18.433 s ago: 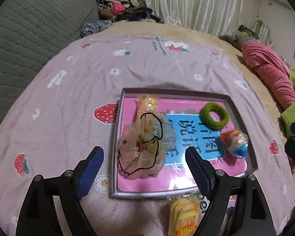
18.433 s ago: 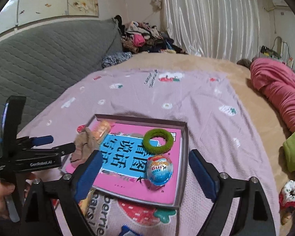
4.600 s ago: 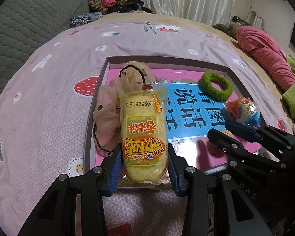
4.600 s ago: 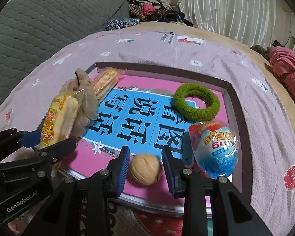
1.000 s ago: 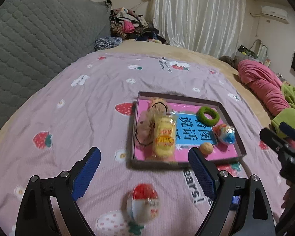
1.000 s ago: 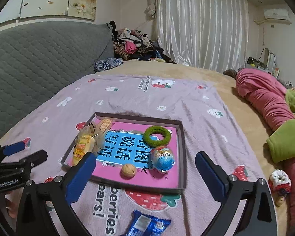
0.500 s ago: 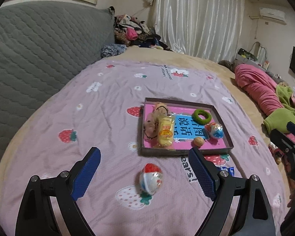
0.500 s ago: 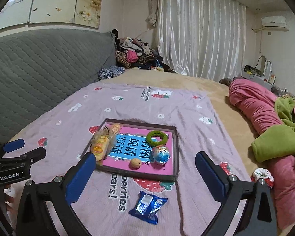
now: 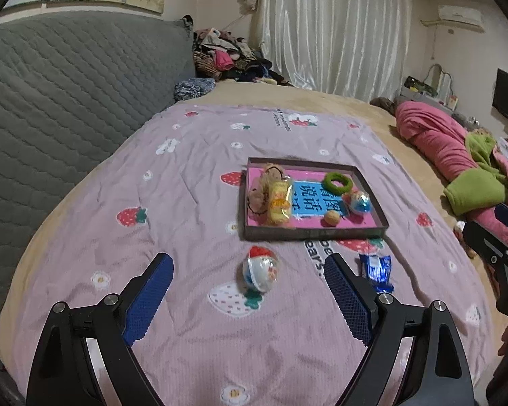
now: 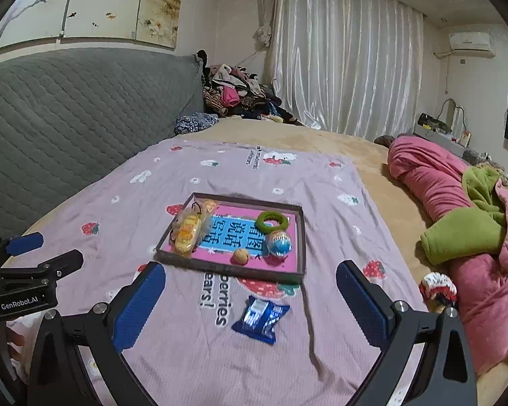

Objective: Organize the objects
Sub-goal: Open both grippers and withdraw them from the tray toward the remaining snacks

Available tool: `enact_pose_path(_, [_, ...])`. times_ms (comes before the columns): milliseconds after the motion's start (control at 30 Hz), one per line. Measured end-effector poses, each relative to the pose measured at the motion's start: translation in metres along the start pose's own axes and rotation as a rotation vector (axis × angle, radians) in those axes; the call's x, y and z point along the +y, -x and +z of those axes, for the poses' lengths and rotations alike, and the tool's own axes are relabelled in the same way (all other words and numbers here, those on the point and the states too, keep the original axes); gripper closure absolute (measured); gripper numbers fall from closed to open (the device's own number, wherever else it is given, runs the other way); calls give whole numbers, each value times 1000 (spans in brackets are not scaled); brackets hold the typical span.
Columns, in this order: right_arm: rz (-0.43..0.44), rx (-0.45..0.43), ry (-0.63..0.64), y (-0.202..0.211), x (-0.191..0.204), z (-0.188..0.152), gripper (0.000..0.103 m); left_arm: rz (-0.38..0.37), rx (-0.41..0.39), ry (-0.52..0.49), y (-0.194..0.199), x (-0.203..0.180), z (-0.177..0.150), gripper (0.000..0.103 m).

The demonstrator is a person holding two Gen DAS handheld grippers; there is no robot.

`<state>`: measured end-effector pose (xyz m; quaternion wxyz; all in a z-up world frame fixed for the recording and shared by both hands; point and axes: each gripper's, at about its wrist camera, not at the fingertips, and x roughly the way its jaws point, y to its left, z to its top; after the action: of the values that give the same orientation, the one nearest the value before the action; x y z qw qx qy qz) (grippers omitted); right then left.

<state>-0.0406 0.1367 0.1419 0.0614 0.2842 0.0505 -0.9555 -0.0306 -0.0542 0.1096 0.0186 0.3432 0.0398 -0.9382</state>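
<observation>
Both tools hang above the bed with nothing in them: the left gripper point(image 9: 249, 299) stands with its blue-padded jaws spread wide, and the right gripper point(image 10: 250, 302) likewise, wide apart and empty.

Two items lie on the lilac strawberry-print blanket point(image 9: 172, 203), outside the shallow dark-rimmed cardboard tray with a pink and blue printed floor point(image 10: 299, 237). The clear plastic egg capsule with a red cap point(image 9: 261, 269) sits between the left jaws as framed, near the tray's front wall. The blue foil snack packet point(image 10: 261, 314) lies flat, just in front of the tray, between the right jaws as framed.

Inside the tray rest a yellow wrapped rice cracker point(image 9: 279, 201) over a beige scrunchie point(image 9: 260, 189), a green fuzzy hair ring point(image 10: 271, 220), a foil-wrapped chocolate egg point(image 10: 278, 242) and a small tan walnut point(image 10: 240, 256).

Orientation: the capsule's long axis runs roughly from the viewer toward the tray, red cap at the far end. The packet's long axis lies diagonal, one crimped end toward the tray.

Likely hazards: the rounded capsule may roll or squirt from the pads on the soft blanket; the thin packet may be pinched together with cloth; a drop into the crowded left side could dislodge the cracker.
</observation>
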Motion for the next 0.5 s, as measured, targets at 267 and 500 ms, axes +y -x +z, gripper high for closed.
enact_pose_path(267, [-4,39,-20,6,-2,-25,1,-19,18,-11,3,-4,-23,12])
enact_pose_path(500, [2,76,-28,-1,0,-44,1,-19,58,-29,-6,-9,-47,12])
